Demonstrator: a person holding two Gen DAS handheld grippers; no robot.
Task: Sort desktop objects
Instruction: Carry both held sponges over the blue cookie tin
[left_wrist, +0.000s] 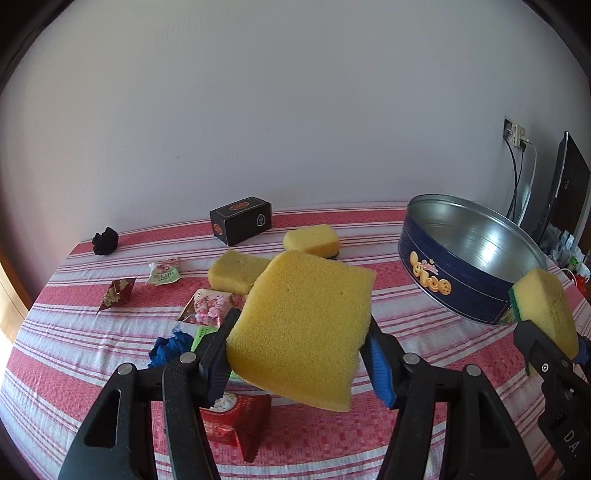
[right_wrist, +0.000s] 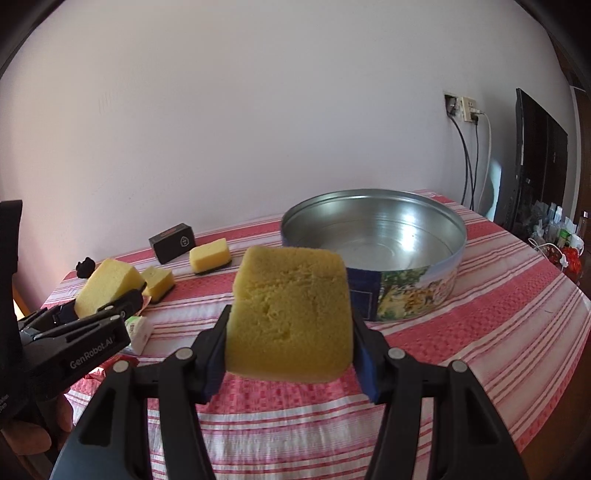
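Yellow sponge (left_wrist: 301, 328) pinched flat between the pads of the left gripper (left_wrist: 299, 354), held above the red-striped tablecloth (left_wrist: 424, 369). Second yellow sponge (right_wrist: 291, 314) clamped in the right gripper (right_wrist: 291, 350), just short of the round tin (right_wrist: 373, 236) at 1 o'clock. Two more sponges (left_wrist: 238, 271) (left_wrist: 311, 240) on the cloth at 11 and 12 o'clock, black box (left_wrist: 241, 220) behind them, snack packets (left_wrist: 162, 271) at 10 o'clock.

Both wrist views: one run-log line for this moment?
left gripper: shut on sponge | right gripper: shut on scrub sponge | cookie tin: empty | two sponges on table
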